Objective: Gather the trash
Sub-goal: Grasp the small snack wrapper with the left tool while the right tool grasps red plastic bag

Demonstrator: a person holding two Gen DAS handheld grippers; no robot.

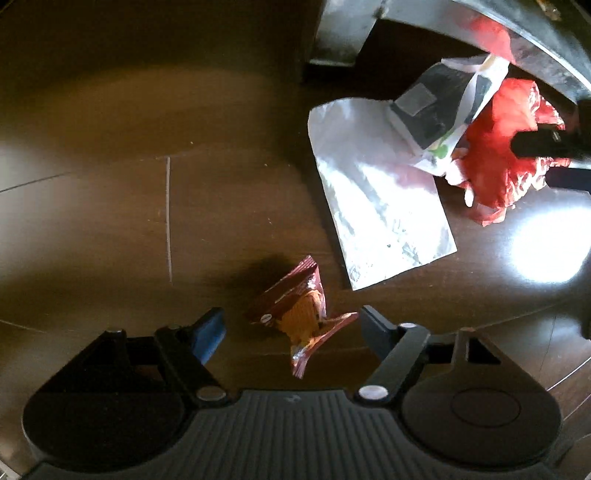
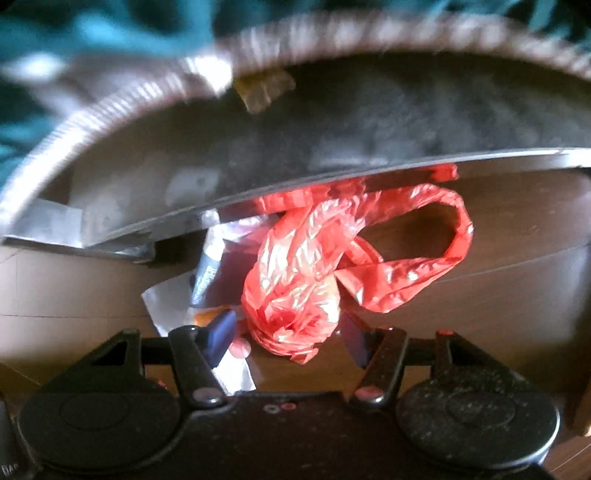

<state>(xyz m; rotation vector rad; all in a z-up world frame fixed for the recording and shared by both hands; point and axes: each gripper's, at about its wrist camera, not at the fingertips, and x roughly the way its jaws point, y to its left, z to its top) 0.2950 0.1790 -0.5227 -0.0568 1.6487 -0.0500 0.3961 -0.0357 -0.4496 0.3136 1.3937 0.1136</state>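
Observation:
A crumpled brown and orange snack wrapper (image 1: pixel 295 317) lies on the dark wooden floor (image 1: pixel 110 184). My left gripper (image 1: pixel 293 330) points down over it, open, with a blue finger on each side and a gap to both. Further off lie a flat silver foil pouch (image 1: pixel 380 206), a black and white packet (image 1: pixel 443 107) and a red plastic bag (image 1: pixel 498 122). My right gripper (image 2: pixel 288 336) is open around the bunched end of the red plastic bag (image 2: pixel 295 280); its pads stand close beside the bag. It shows in the left wrist view as the right gripper (image 1: pixel 543 160).
A low piece of furniture with a metal edge (image 2: pixel 332 177) and a woven rim (image 2: pixel 369 33) overhangs the red bag and the packets. Its leg (image 1: pixel 343 33) stands on the floor behind the foil pouch. Bright glare (image 1: pixel 546 251) marks the floor at the right.

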